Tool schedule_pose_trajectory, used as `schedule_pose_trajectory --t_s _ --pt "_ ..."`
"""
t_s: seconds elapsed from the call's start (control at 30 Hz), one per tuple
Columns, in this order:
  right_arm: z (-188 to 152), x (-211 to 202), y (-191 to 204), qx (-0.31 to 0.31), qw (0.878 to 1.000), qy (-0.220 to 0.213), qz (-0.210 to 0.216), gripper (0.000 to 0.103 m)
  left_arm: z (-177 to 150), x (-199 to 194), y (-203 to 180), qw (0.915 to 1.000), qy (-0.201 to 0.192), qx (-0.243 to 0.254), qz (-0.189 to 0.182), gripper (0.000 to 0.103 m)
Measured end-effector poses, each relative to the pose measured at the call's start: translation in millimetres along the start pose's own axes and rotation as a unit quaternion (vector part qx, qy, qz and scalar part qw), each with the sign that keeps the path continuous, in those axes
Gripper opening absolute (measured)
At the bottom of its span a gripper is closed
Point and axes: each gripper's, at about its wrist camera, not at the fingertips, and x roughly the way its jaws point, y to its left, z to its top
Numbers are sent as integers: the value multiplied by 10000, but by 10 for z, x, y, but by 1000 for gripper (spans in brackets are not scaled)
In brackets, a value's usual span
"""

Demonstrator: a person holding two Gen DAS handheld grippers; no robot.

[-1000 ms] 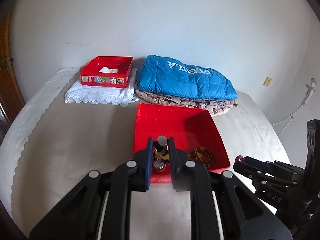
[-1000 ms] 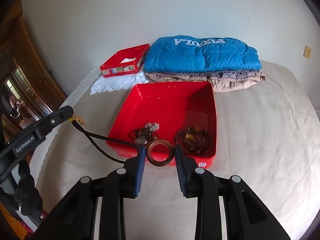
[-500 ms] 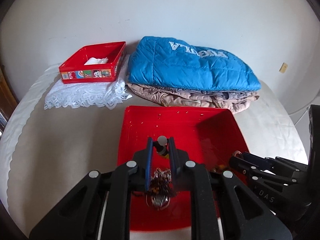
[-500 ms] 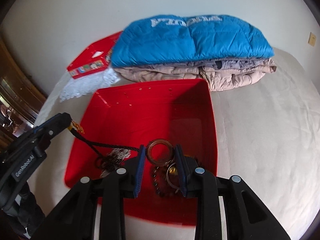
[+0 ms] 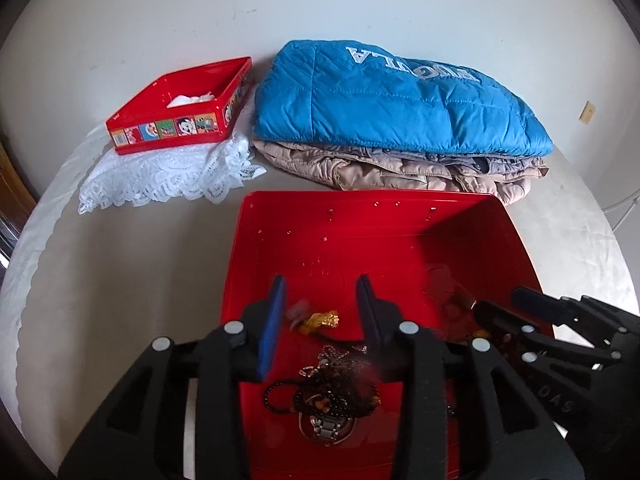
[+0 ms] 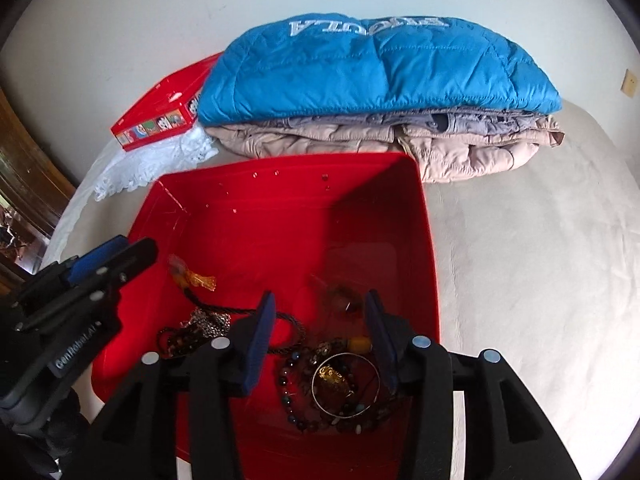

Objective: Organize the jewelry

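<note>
Opening over the red tray, the left tool has just let go its corded necklace, now loose on the tray floor. The right tool, jaws also spreading and empty, has dropped its ring among the beads, so both pieces are stowed.

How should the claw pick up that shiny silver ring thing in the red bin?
Probably pinch the bangle on its thin rim, coming straight down from above. It lies flat on the beads in the bin, so its hoop offers no side to squeeze.
</note>
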Motion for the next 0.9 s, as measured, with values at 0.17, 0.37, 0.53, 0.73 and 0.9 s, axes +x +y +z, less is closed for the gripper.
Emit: schedule_pose_trajectory --t_s 0.17,0.37,0.53,0.73,0.9 --pt "-3 -119 -71 65 9997 -246 -11 47 9 -148 39 9999 -151 -12 -35 37" --pt "-28 -356 -181 264 9979 -572 118 58 -54 -440 150 9990 -423 -121 20 58" --pt "-159 -589 -168 227 9970 -737 77 65 -232 -723 246 9980 -624 -122 26 80" --pt "-416 -813 -39 51 9966 -817 54 77 -548 -1111 300 9946 -1031 -99 68 91" --pt "-658 -983 94 -88 9957 -924 44 90 -795 -1325 270 9925 -1223 -50 57 93"
